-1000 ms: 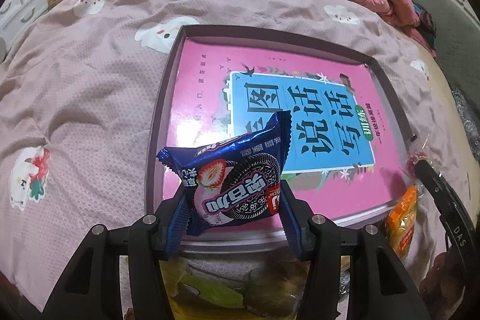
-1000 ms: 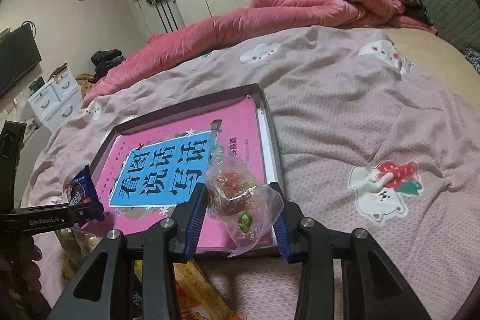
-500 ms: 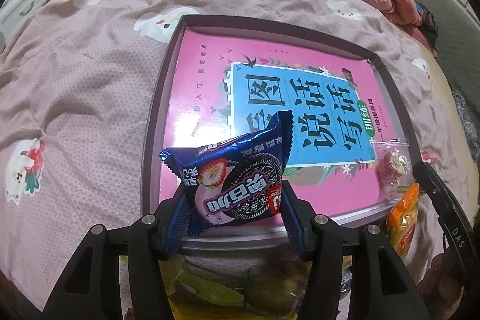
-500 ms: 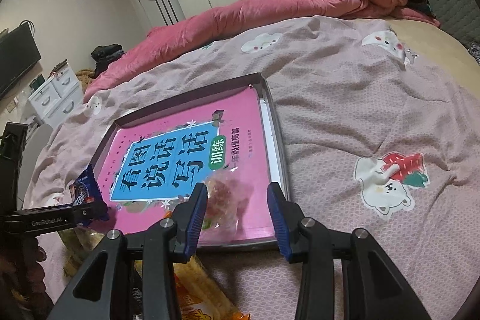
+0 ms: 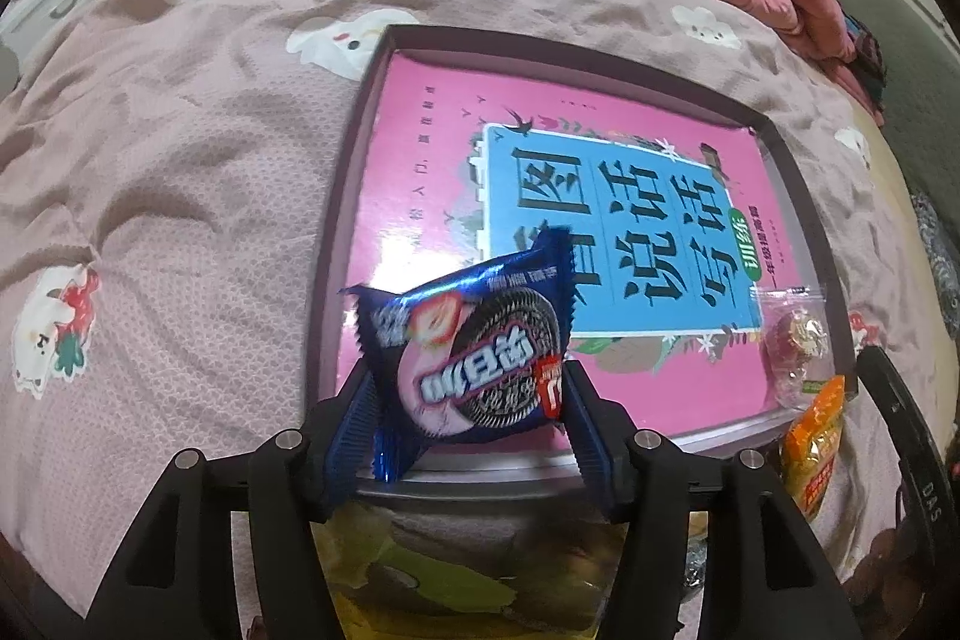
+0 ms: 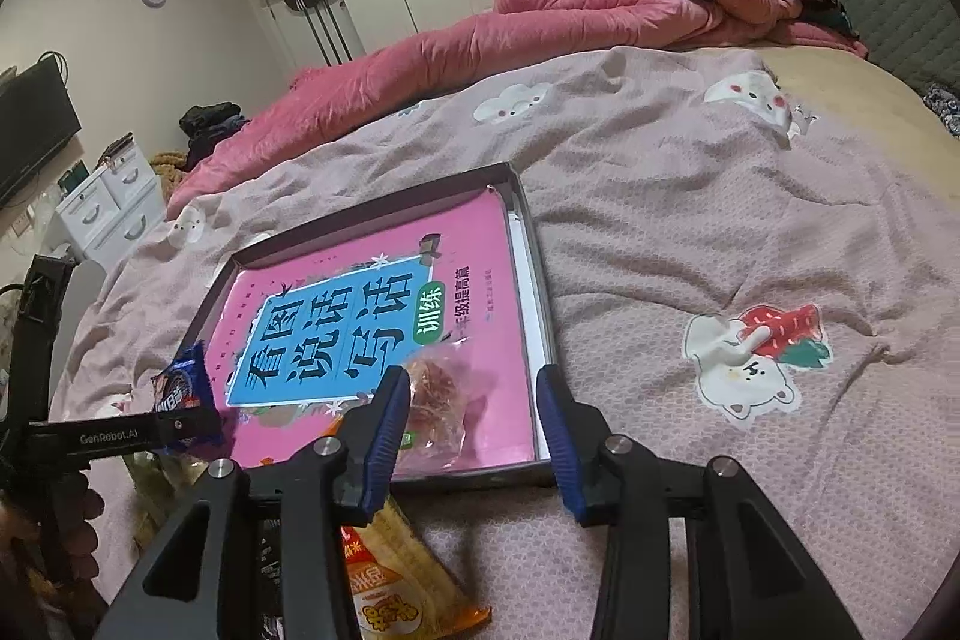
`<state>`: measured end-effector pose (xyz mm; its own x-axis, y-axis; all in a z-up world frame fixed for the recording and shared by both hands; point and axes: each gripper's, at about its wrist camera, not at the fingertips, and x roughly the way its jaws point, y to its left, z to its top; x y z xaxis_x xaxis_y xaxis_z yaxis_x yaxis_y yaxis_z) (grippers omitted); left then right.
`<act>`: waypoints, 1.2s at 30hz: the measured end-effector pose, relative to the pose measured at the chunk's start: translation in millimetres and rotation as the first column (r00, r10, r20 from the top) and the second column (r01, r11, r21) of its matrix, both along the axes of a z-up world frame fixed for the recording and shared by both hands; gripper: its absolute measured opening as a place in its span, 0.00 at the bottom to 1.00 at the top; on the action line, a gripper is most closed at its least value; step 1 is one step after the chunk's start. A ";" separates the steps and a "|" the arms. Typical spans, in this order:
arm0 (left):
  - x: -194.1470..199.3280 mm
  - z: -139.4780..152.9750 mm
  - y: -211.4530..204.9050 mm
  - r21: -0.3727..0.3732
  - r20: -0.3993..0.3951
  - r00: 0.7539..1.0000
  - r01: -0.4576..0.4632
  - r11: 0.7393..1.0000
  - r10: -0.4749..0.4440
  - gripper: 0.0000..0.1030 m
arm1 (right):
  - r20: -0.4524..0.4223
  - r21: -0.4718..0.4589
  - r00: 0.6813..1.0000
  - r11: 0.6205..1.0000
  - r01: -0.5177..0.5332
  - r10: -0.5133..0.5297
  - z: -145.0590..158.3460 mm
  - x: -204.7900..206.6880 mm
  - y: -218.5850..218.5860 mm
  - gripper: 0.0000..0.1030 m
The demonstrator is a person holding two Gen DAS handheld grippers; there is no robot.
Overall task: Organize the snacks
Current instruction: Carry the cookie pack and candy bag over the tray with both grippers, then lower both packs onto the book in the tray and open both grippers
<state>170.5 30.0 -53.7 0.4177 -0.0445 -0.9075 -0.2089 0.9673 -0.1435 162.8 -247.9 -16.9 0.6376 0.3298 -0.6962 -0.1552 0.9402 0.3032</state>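
My left gripper (image 5: pixel 468 388) is shut on a blue cookie packet (image 5: pixel 474 346) and holds it above the near left edge of the dark tray (image 5: pixel 354 172). The tray holds a pink and blue book (image 5: pixel 600 220). The packet also shows in the right wrist view (image 6: pixel 183 388). My right gripper (image 6: pixel 474 400) is open and empty, just behind the tray's near edge (image 6: pixel 540 280). A clear bag with a reddish snack (image 6: pixel 438 394) lies on the book in the tray's near right corner; it also shows in the left wrist view (image 5: pixel 795 340).
An orange snack bag (image 6: pixel 390 574) lies on the bedspread below my right gripper, also in the left wrist view (image 5: pixel 816 436). A green-yellow bag (image 5: pixel 450 574) lies under my left gripper. A rolled pink quilt (image 6: pixel 540 16) lies at the far side of the bed.
My right gripper opened and let the clear snack bag down onto the book in the tray, then drew back. My left gripper kept hold of the cookie packet and moved slightly forward.
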 end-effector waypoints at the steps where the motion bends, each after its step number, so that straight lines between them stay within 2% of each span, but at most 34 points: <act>1: 0.1 0.5 1.2 0.001 0.002 1.000 -0.004 1.000 0.004 0.60 | -0.001 0.000 1.000 1.000 0.000 0.000 0.3 -0.7 0.2 0.43; 13: -7.5 14.6 4.3 -0.037 0.037 0.999 -0.002 0.999 0.004 0.61 | 0.023 -0.011 1.000 1.000 0.015 -0.015 9.0 -9.2 -2.9 0.47; 25: -24.2 47.2 6.7 -0.066 0.106 0.994 0.019 0.998 -0.012 0.65 | 0.086 0.006 0.996 1.000 -0.008 0.008 26.7 -25.2 -4.5 0.54; 28: -30.2 53.7 8.4 -0.063 0.121 0.993 0.021 0.998 -0.013 0.66 | 0.099 0.009 0.995 1.000 -0.020 0.019 31.1 -29.1 -3.2 0.60; 36: -47.8 68.6 19.0 -0.039 0.156 0.988 0.021 0.999 -0.015 0.70 | 0.123 0.000 0.991 0.999 -0.051 0.050 39.3 -42.5 5.5 0.63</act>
